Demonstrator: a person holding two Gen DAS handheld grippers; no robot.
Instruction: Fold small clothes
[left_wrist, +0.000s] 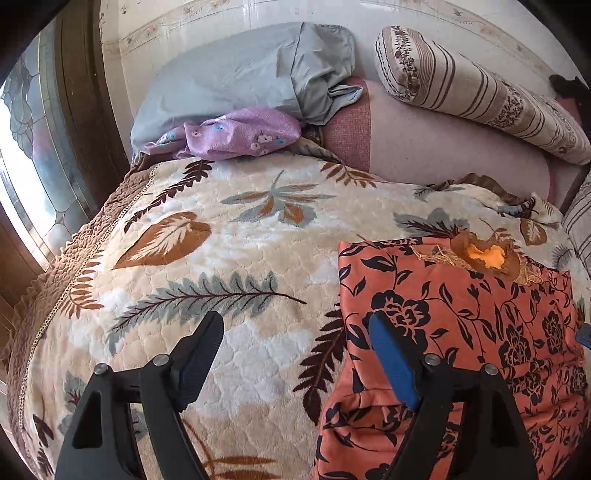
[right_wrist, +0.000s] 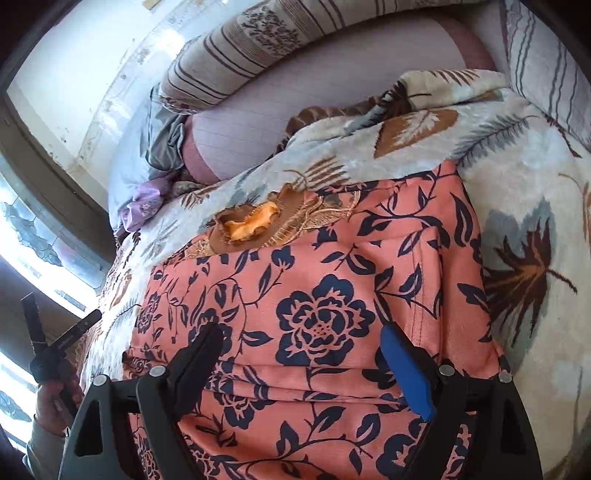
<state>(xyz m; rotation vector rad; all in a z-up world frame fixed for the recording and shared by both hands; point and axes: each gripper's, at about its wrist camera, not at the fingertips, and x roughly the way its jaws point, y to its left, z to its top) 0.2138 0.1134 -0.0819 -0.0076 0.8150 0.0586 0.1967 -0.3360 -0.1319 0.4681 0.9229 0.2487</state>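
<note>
An orange garment with dark blue flowers lies flat on the leaf-patterned blanket, its brown embroidered neckline at the far edge. My left gripper is open and empty, hovering over the garment's left edge, its right finger above the cloth. In the right wrist view the garment fills the middle, neckline far left. My right gripper is open and empty just above the garment's middle. The left gripper shows at the far left, held in a hand.
A grey-blue pillow and a purple floral cloth lie at the bed's head. A striped bolster lies at the back right. A stained-glass window is on the left. The blanket extends right.
</note>
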